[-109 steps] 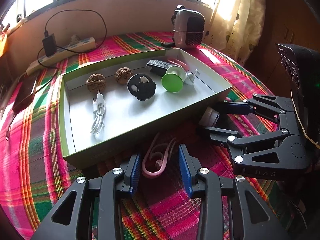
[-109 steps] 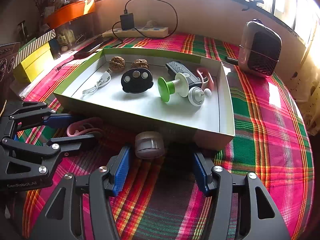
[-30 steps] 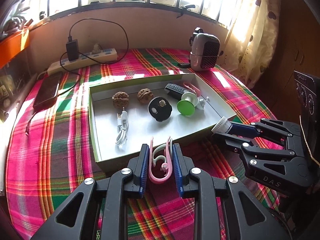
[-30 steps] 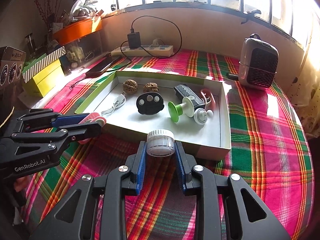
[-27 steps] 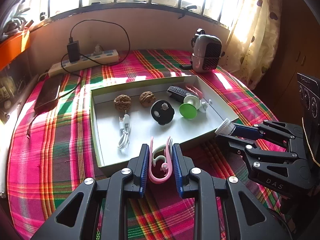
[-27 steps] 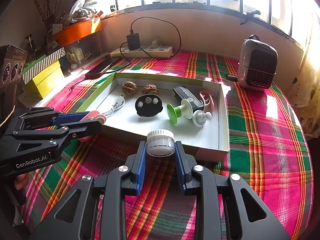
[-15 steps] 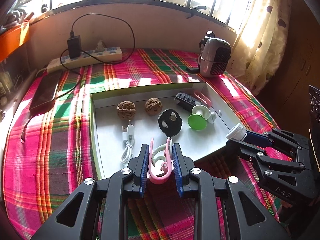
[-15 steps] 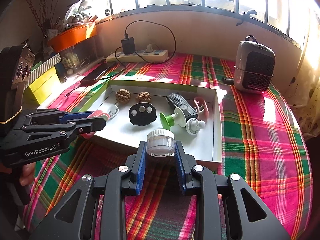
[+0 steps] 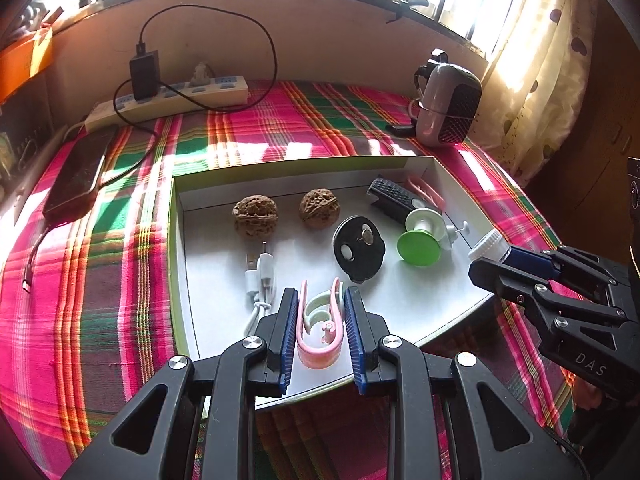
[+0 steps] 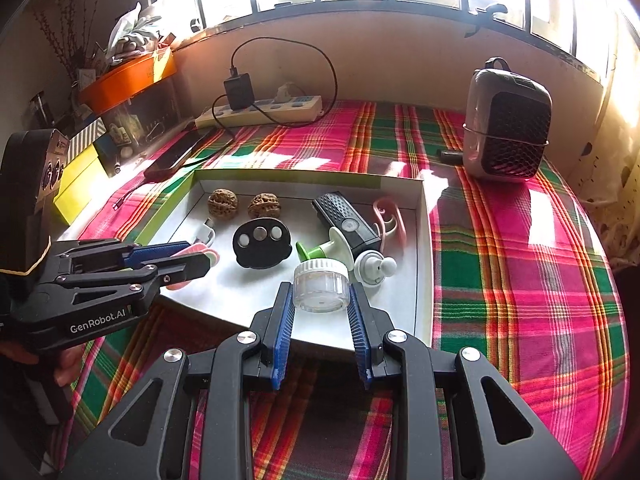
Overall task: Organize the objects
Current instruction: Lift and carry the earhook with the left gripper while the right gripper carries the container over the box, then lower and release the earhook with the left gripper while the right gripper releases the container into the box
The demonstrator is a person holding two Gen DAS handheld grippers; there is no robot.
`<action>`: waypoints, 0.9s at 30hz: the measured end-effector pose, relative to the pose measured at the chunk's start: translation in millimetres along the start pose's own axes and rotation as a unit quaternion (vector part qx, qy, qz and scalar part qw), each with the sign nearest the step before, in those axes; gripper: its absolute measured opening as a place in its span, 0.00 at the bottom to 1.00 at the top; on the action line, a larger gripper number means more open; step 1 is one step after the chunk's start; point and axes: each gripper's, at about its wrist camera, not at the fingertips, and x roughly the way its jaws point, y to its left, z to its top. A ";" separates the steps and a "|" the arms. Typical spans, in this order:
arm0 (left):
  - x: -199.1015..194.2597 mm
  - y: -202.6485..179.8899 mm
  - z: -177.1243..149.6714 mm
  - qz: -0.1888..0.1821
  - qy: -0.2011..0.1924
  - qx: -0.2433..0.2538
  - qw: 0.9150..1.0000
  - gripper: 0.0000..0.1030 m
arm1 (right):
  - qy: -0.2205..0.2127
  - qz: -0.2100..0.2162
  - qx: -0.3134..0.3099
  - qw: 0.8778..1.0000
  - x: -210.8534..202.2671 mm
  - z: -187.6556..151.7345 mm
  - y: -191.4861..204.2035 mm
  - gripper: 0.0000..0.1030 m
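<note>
My left gripper (image 9: 319, 300) is shut on a pink and pale green clip (image 9: 320, 328) and holds it over the near part of the white box (image 9: 280, 168). In the right wrist view that left gripper (image 10: 200, 258) comes in from the left over the box (image 10: 424, 264). My right gripper (image 10: 320, 292) is shut on a small clear jar with a white lid (image 10: 320, 286), held above the box's near edge. The left wrist view shows the right gripper (image 9: 486, 258) with the jar (image 9: 489, 244) over the box's right wall.
Inside the box lie two walnuts (image 9: 255, 216), a white cable (image 9: 260, 284), a black disc (image 9: 359, 250), a green-and-white spool (image 9: 420, 242), a black remote (image 9: 394, 200) and a pink clip (image 10: 386, 220). A small heater (image 10: 506, 128), a power strip (image 9: 168, 98) and a phone (image 9: 76, 172) sit on the plaid cloth.
Both grippers closed on the clip and the jar, lifted them off the cloth, and over the last second carried them forward until they hang over the box.
</note>
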 end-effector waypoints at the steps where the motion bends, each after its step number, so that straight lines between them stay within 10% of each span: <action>1: 1.5 0.9 0.3 0.000 0.001 -0.001 1.000 0.21 | 0.002 0.000 0.000 1.000 1.2 0.7 -0.7 0.28; 27: 14.4 -3.7 1.8 -0.004 0.014 0.010 1.000 0.21 | 0.082 -0.004 0.007 0.997 38.4 9.8 -14.6 0.28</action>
